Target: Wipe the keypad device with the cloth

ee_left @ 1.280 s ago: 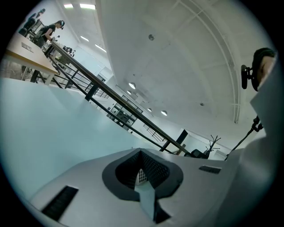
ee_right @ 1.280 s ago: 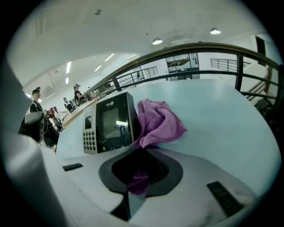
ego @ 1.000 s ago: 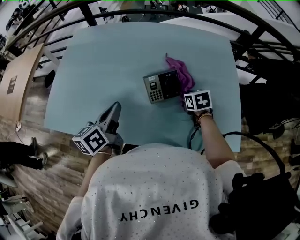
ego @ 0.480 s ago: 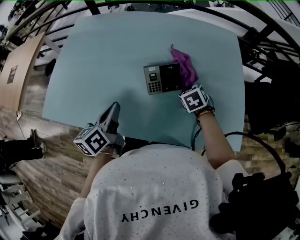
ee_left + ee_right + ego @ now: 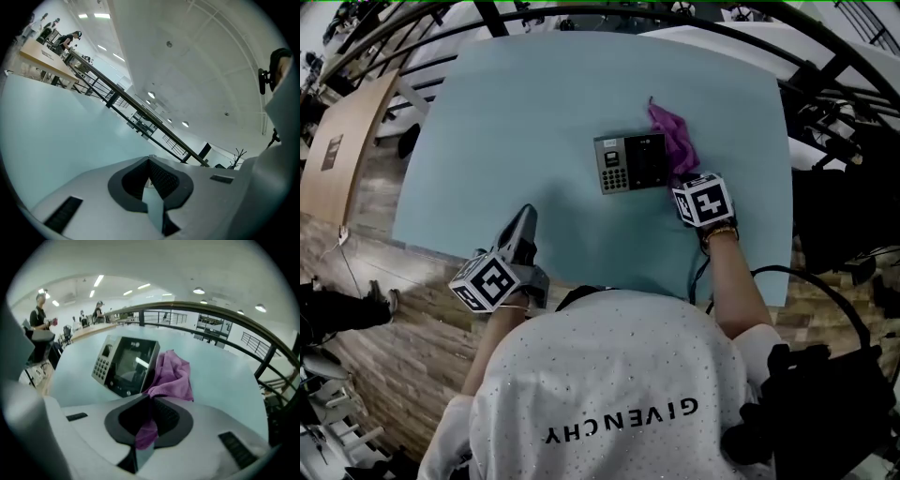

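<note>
Since half a second ago, little is changing: the left gripper (image 5: 527, 214) is staying at the lower left of the head view over the pale blue table (image 5: 534, 112), its jaws pressed together on nothing. At centre, the keypad device (image 5: 630, 162) is lying flat, keys on its left. Against its right edge, the purple cloth (image 5: 673, 139) is bunching. The right gripper (image 5: 685, 180), now slightly further right, is clamping one corner of it.
</note>
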A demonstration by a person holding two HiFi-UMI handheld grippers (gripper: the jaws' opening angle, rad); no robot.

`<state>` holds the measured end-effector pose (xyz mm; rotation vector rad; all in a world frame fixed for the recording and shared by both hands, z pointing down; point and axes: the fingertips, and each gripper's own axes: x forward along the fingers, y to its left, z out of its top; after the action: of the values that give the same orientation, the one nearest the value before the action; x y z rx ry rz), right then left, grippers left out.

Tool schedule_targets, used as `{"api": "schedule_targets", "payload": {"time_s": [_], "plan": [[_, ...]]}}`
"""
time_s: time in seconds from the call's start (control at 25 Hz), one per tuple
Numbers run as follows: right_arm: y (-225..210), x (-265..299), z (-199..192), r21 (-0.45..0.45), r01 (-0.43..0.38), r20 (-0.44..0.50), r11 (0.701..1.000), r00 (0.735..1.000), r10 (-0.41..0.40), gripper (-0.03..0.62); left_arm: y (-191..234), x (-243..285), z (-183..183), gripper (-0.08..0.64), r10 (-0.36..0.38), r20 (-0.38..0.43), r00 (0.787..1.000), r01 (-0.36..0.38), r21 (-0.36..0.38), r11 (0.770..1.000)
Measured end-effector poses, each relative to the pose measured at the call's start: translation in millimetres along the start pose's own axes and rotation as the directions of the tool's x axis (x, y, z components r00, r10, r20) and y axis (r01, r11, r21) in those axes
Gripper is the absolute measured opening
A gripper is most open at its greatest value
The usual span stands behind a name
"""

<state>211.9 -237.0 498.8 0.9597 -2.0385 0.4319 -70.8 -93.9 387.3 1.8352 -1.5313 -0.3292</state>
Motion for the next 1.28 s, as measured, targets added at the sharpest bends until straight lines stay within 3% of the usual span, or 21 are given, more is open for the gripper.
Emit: {"api": "schedule_targets", "payload": {"time_s": [0.12,0.28,0.4,0.52,0.68,0.92,1.28], "plan": [[2.0,-31.0,33.7,0.103,-0.058,0.221,0.993,0.975,0.034,0.028,-7.3,0.2,18.1,0.000,-0.007,0.048,0.999,0.006,0.015,1.000],[3.3,-94.1,76.9,0.172,-0.103,0.474,0.980,0.880,0.009,0.026,-25.8,-7.3,34.9,0.000,-0.061,0.071,0.996,0.055,0.089,0.995],[13.0,-138.2,91.9,0.163,-0.095,0.570,0.982,0.822,-0.015,0.026,-47.6,-14.0,41.9,0.000,-0.129,0.063,0.990,0.118,0.150,0.982],[29.5,-173.7,98.2,0.159,-0.079,0.617,0.984,0.786,-0.037,0.026,-70.6,-24.4,46.7,0.000,-0.199,0.021,0.980,0.188,0.243,0.952],[55.9,-210.3,91.1,0.154,-0.036,0.627,0.987,0.776,-0.070,0.026,-86.1,-50.2,46.4,0.000,-0.253,-0.019,0.967,0.247,0.298,0.922],[91.7,-244.4,63.0,0.187,-0.018,0.634,0.982,0.766,-0.107,0.025,-82.3,-81.6,38.7,0.000,-0.280,-0.038,0.959,0.280,0.277,0.919],[125.1,-270.3,-0.7,0.244,0.026,0.570,0.969,0.805,-0.165,0.025,-87.3,-122.3,5.5,0.000,-0.308,-0.087,0.947,0.320,0.254,0.913]]}}
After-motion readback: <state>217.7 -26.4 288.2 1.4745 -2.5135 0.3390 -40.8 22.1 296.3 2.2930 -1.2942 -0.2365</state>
